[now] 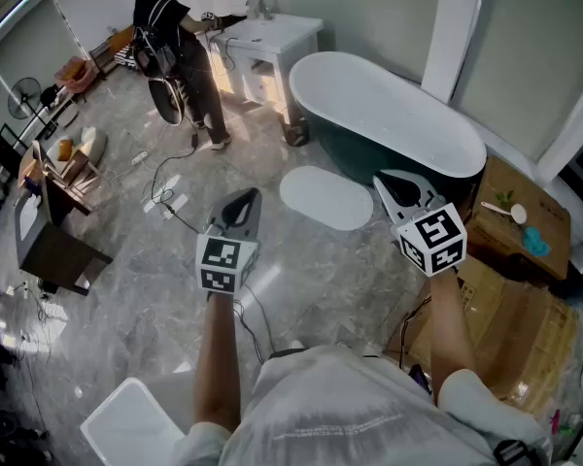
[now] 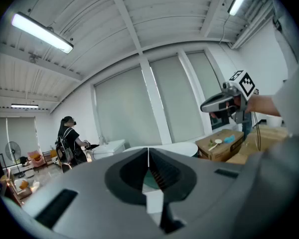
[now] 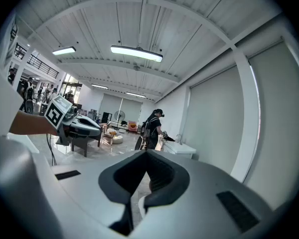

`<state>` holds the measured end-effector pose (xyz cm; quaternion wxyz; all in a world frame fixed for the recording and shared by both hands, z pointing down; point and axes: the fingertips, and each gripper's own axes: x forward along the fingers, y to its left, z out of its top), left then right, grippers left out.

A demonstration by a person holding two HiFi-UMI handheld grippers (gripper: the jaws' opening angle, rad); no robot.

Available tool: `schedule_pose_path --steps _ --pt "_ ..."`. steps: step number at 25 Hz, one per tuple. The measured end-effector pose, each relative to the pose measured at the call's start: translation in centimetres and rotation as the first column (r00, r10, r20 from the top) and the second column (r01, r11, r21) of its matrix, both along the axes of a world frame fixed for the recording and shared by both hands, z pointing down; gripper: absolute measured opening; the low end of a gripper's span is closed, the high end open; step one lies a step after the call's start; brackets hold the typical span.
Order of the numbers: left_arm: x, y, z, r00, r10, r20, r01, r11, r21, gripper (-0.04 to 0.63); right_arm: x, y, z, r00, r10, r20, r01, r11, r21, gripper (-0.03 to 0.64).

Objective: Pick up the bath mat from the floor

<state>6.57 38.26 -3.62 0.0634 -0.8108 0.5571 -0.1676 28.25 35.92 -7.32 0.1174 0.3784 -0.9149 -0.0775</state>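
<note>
A pale oval bath mat (image 1: 326, 198) lies flat on the grey marble floor, just in front of the dark-sided bathtub (image 1: 389, 115). My left gripper (image 1: 245, 200) is held out at the mat's left, well above the floor, jaws shut and empty. At the mat's right my right gripper (image 1: 389, 184) is also held up, shut with nothing in it. In the left gripper view the jaws (image 2: 148, 156) meet in a thin line and the right gripper (image 2: 224, 102) shows at the right. The right gripper view shows its own shut jaws (image 3: 145, 156) and the left gripper (image 3: 74, 126).
A person (image 1: 180, 51) stands at a white washstand (image 1: 267, 37) at the back. Cables (image 1: 170, 202) trail over the floor at the left. Cardboard boxes (image 1: 515, 250) are stacked at the right, a dark table (image 1: 53, 250) and chairs at the left, a white box (image 1: 126, 425) near my feet.
</note>
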Motion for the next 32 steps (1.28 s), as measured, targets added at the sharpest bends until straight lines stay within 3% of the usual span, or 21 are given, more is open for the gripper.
schedule_pose_path --steps 4,11,17,22,32 --pt "1.5 -0.4 1.0 1.0 -0.002 0.029 0.002 1.0 -0.006 0.018 1.1 -0.9 0.6 1.0 -0.002 0.017 0.002 1.0 0.003 0.014" --pt "2.3 -1.0 1.6 1.0 -0.015 0.011 0.015 1.0 -0.013 0.018 1.0 -2.2 1.0 0.998 -0.049 0.041 0.049 0.999 0.009 0.014" --pt "1.6 -3.6 3.8 1.0 -0.028 -0.008 0.027 0.999 -0.042 0.018 0.1 -4.7 3.1 0.996 -0.073 0.051 0.076 0.996 -0.048 0.014" --pt "-1.1 -8.4 5.4 1.0 -0.022 -0.01 0.021 0.998 -0.059 0.018 -2.5 -9.1 4.6 0.997 -0.069 0.018 0.07 0.995 -0.066 0.014" --pt "-9.9 -22.7 8.4 0.999 -0.015 -0.028 0.011 0.991 -0.133 0.018 -11.0 -23.5 6.8 0.999 -0.013 -0.04 0.008 0.994 -0.112 0.014"
